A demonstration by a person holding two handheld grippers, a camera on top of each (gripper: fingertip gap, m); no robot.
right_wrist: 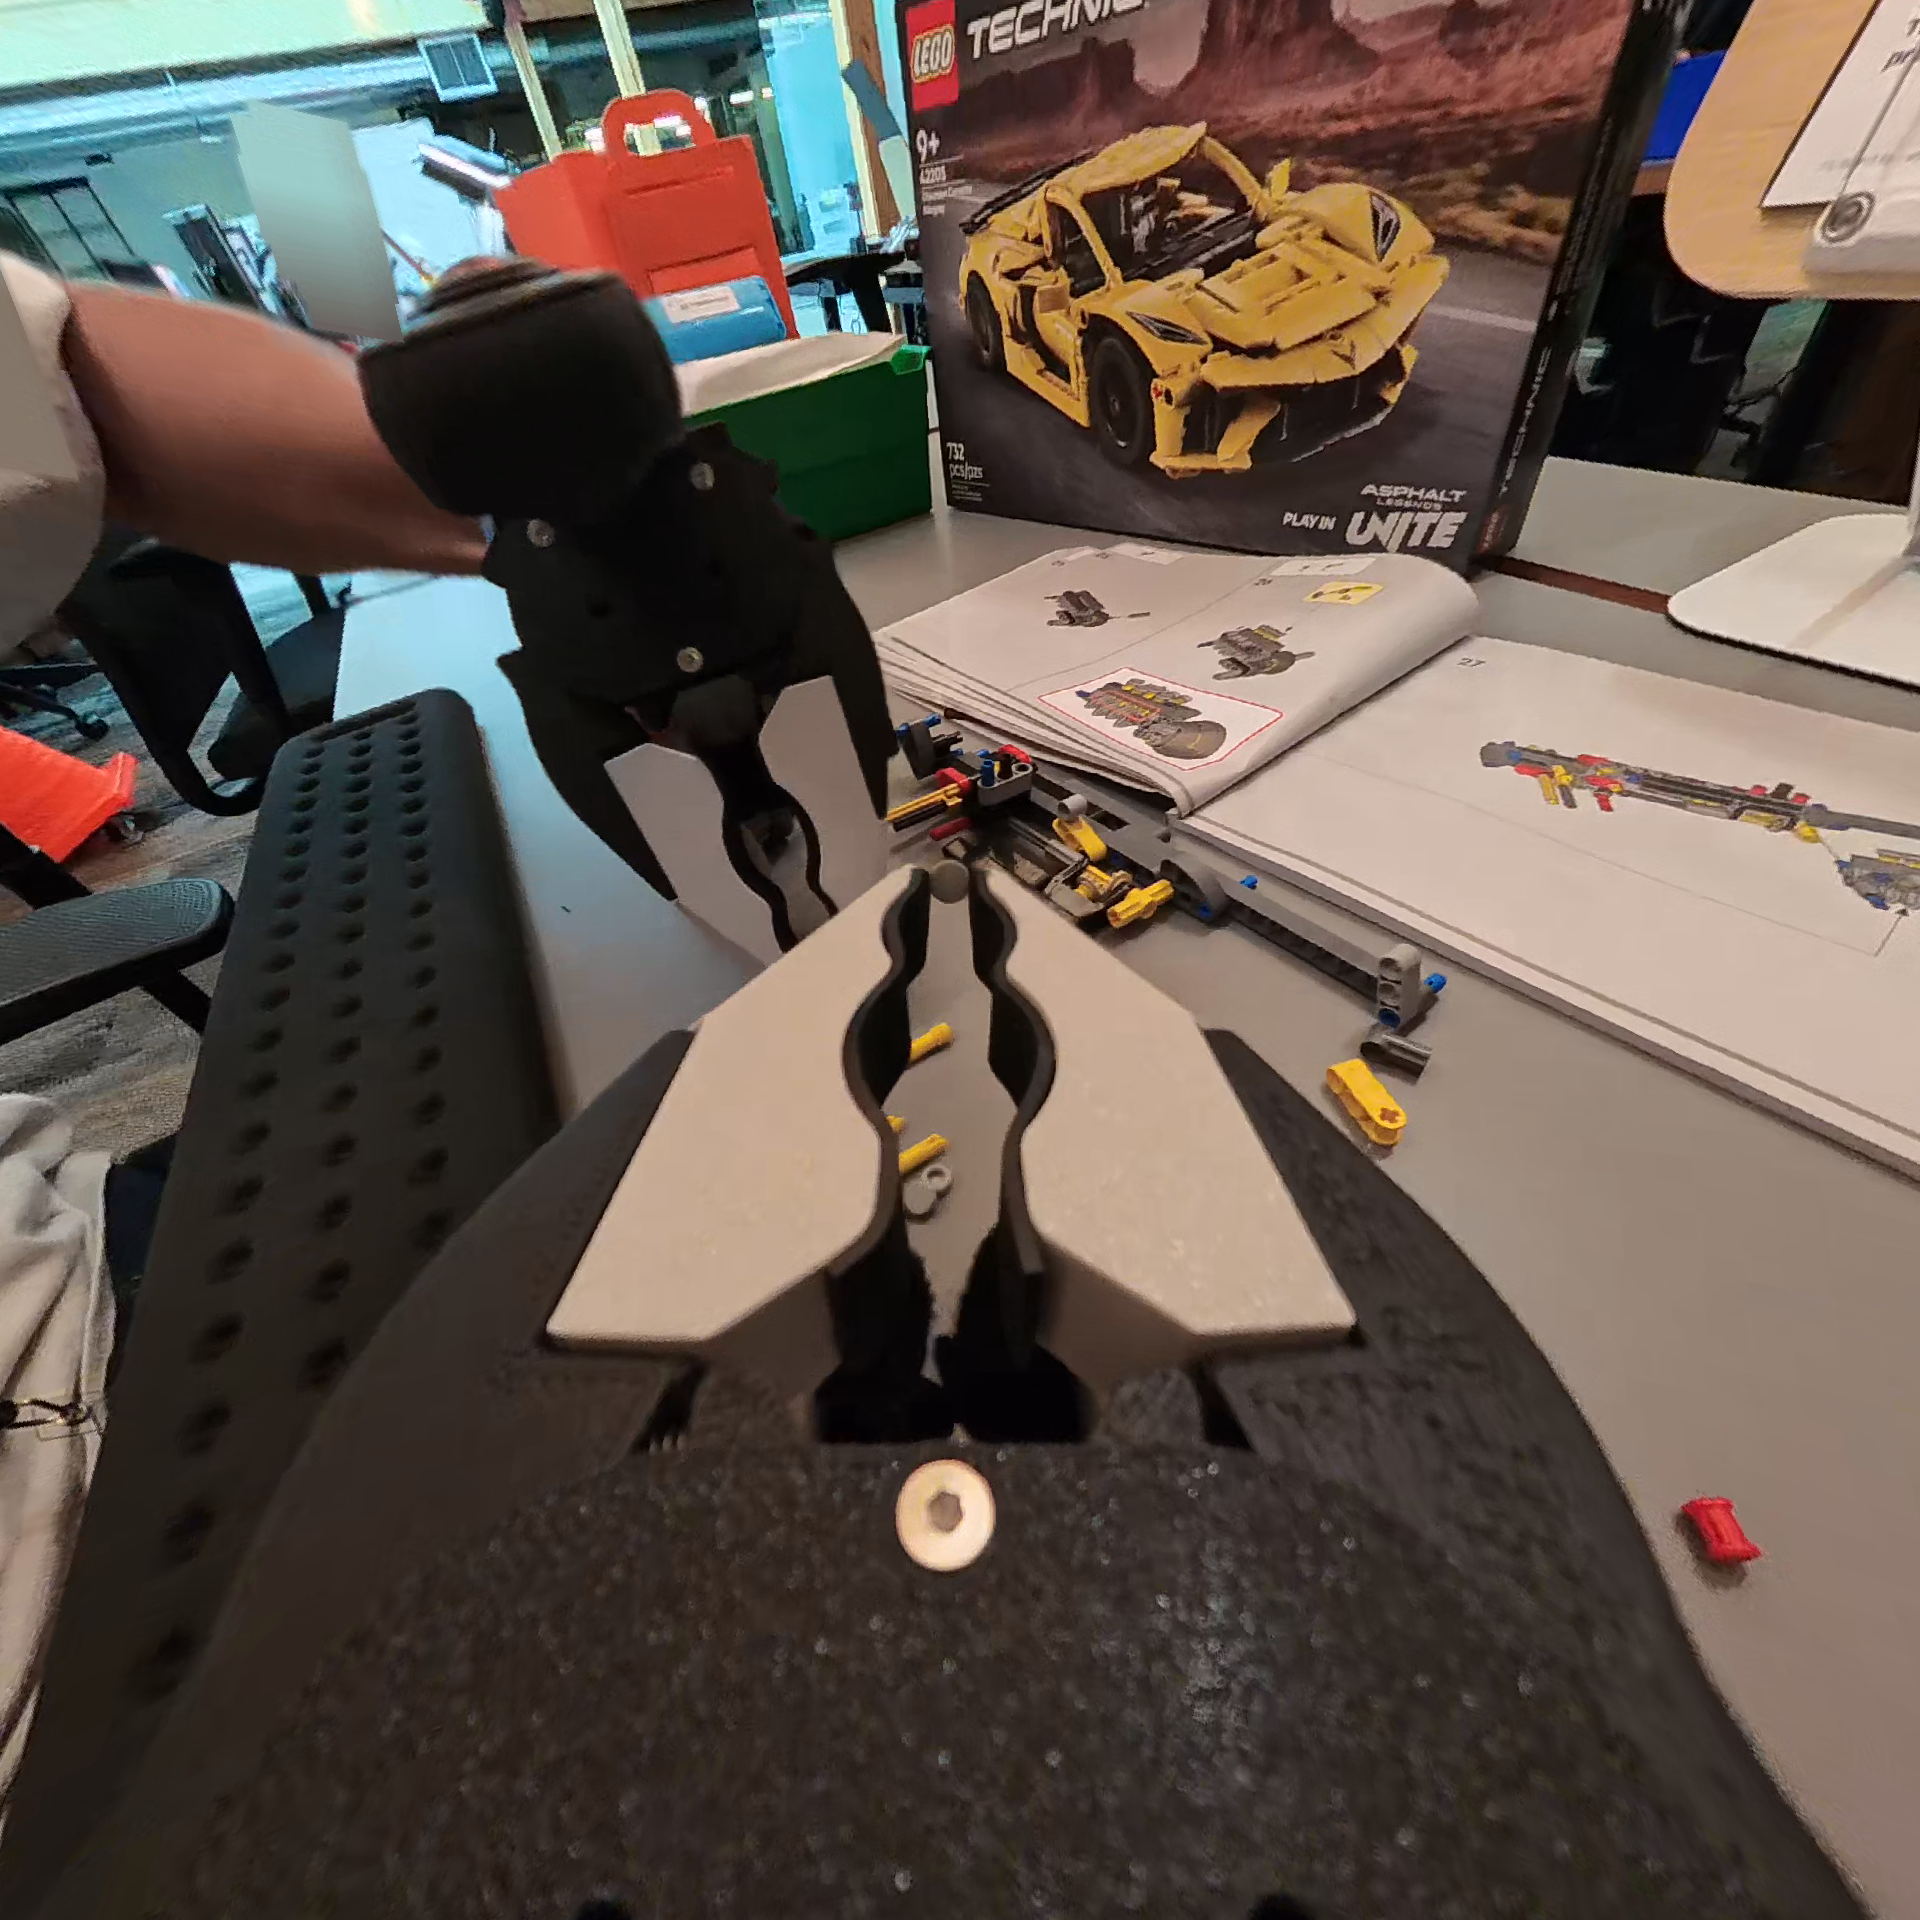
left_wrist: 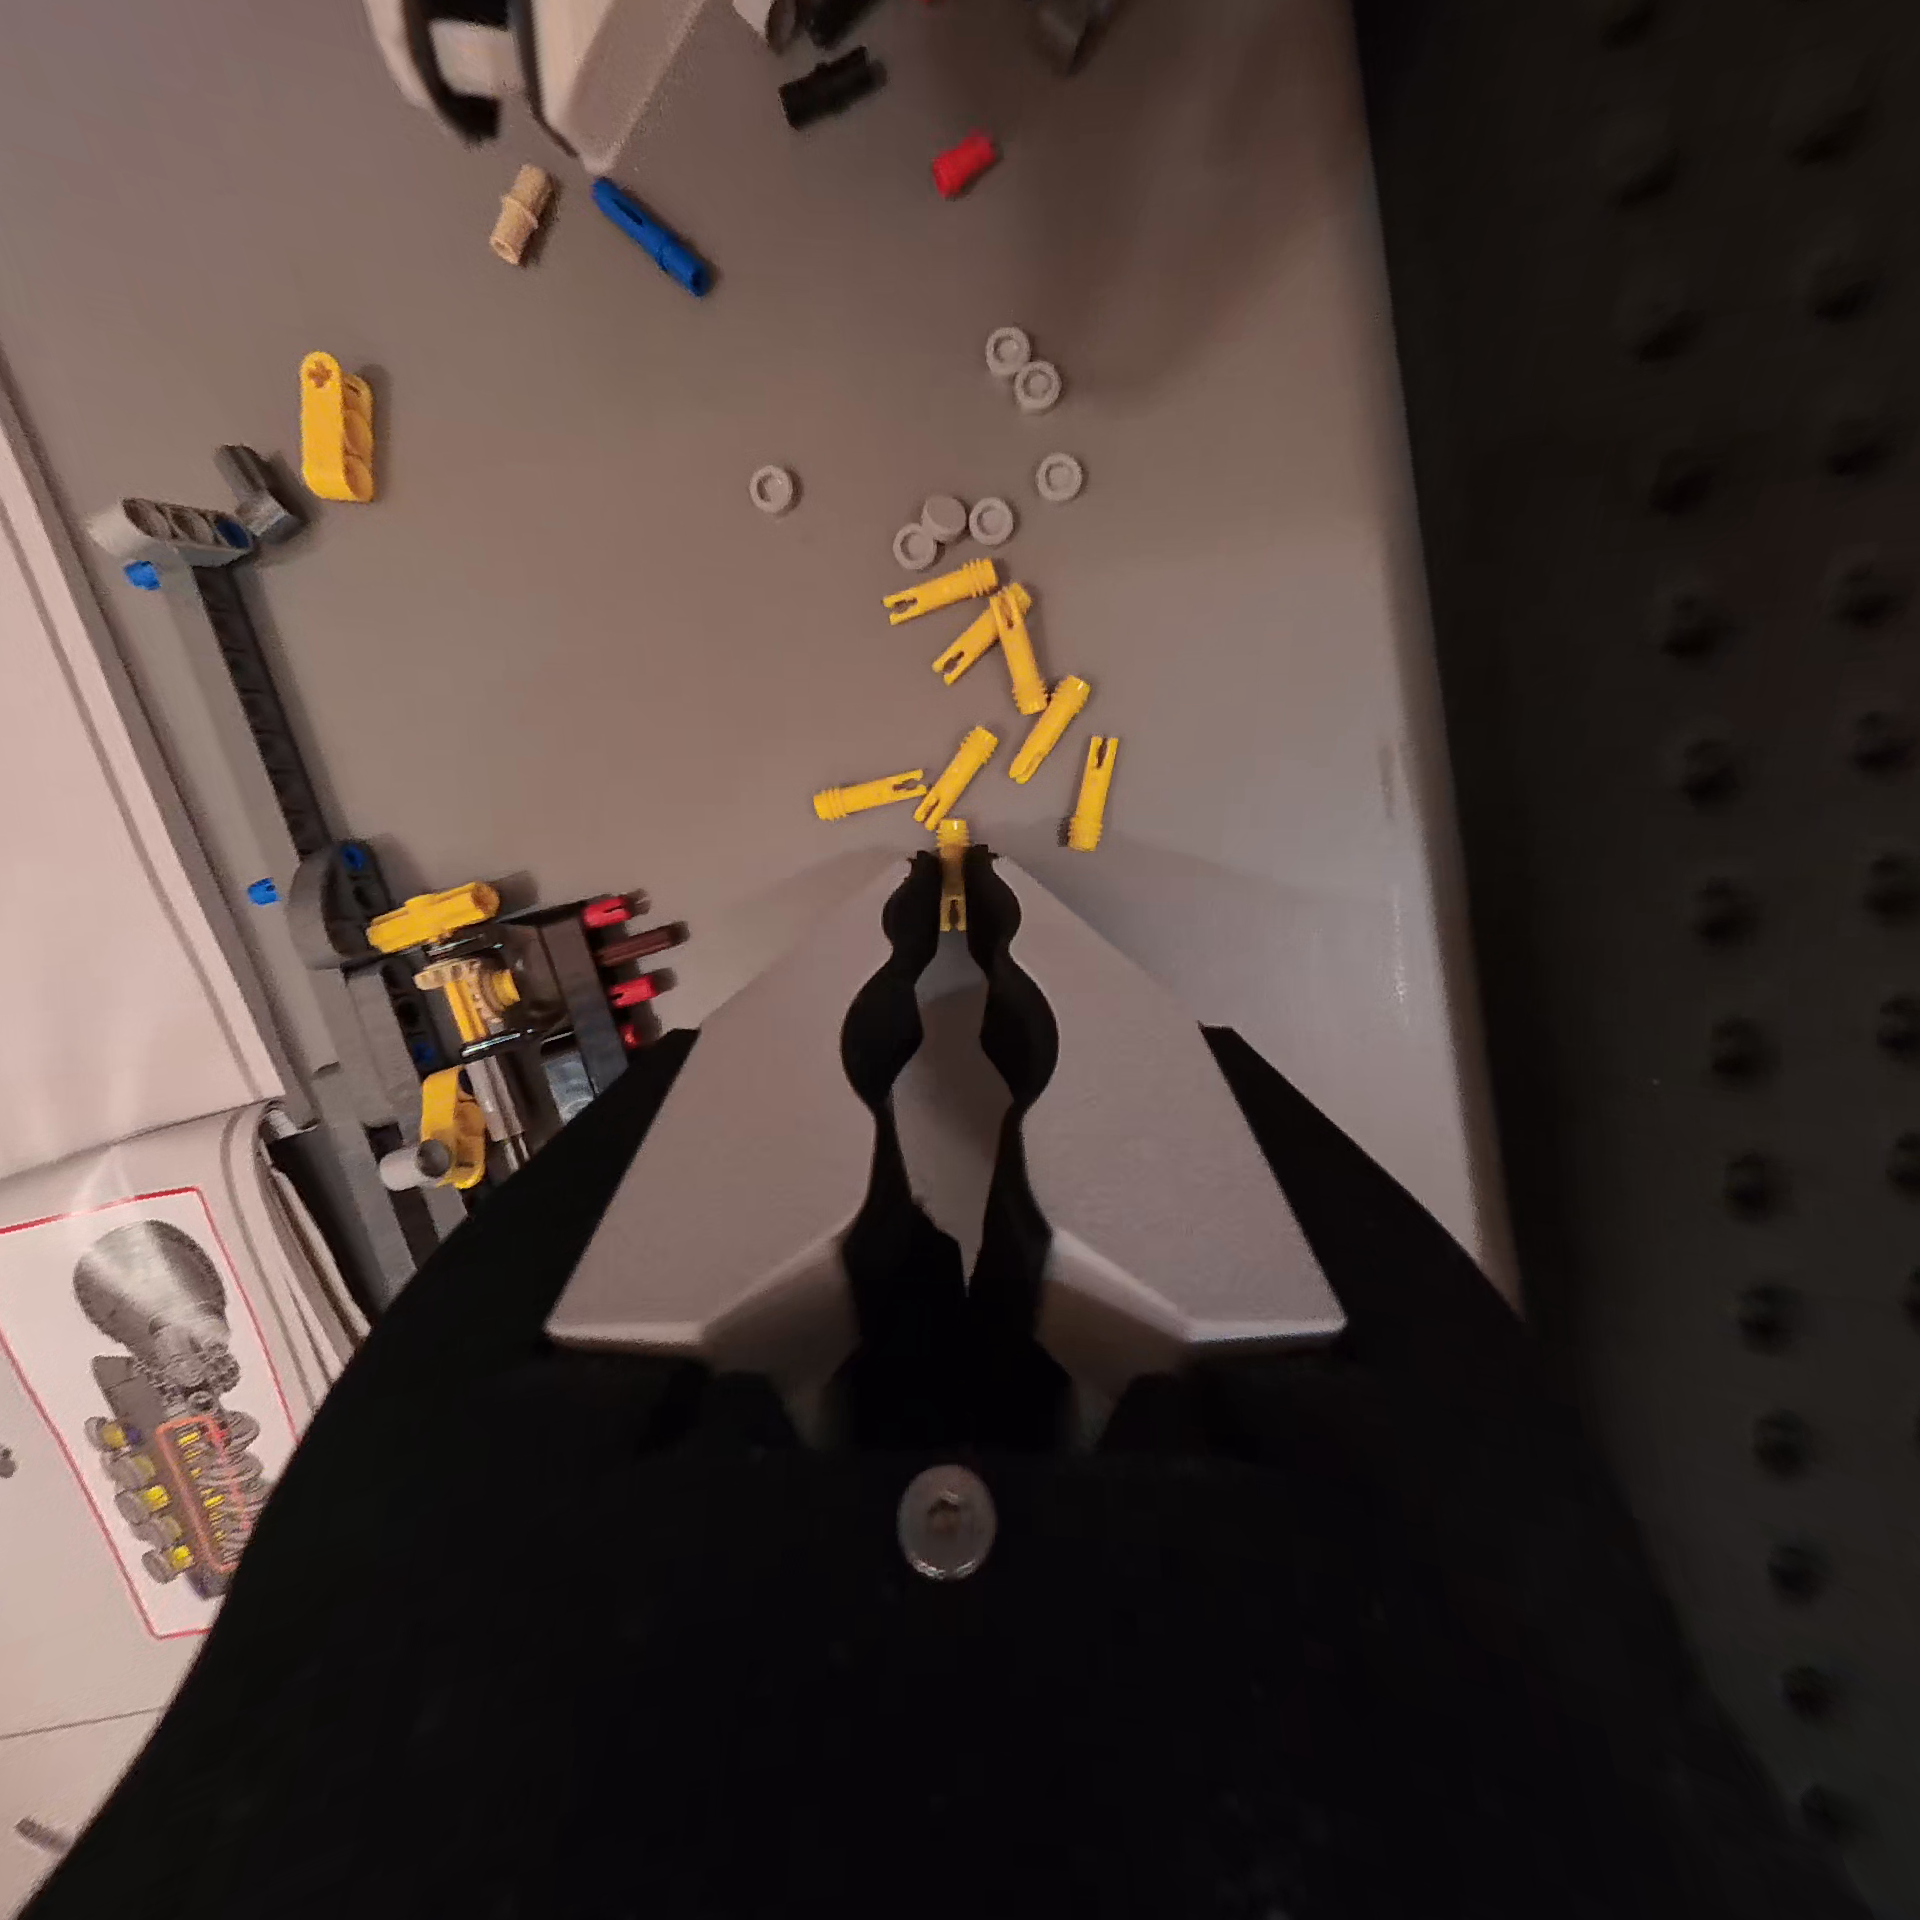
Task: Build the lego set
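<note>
My left gripper [left_wrist: 952,875] is shut on a yellow pin [left_wrist: 952,837], which stands on end between the fingertips just above the grey table [left_wrist: 582,665]. Several more yellow pins [left_wrist: 1016,665] lie scattered just beyond it, with several grey round tiles [left_wrist: 945,517] farther on. My right gripper [right_wrist: 948,891] is shut on a grey round tile [right_wrist: 948,879] and holds it above the table. The left gripper [right_wrist: 665,623] also shows in the right wrist view, pointing down at the table; its tips are hidden there. The partly built model [left_wrist: 468,997] lies to the left and also shows in the right wrist view [right_wrist: 1101,883].
An open instruction booklet [right_wrist: 1174,665] and the set's box [right_wrist: 1247,260] lie behind the model. Loose parts: a yellow beam [left_wrist: 335,426], a blue pin [left_wrist: 649,237], a tan pin [left_wrist: 523,213], a red piece [right_wrist: 1720,1527]. A black perforated pad [right_wrist: 332,987] borders the table's edge. My right fingertips sit around 11 cm from my left ones.
</note>
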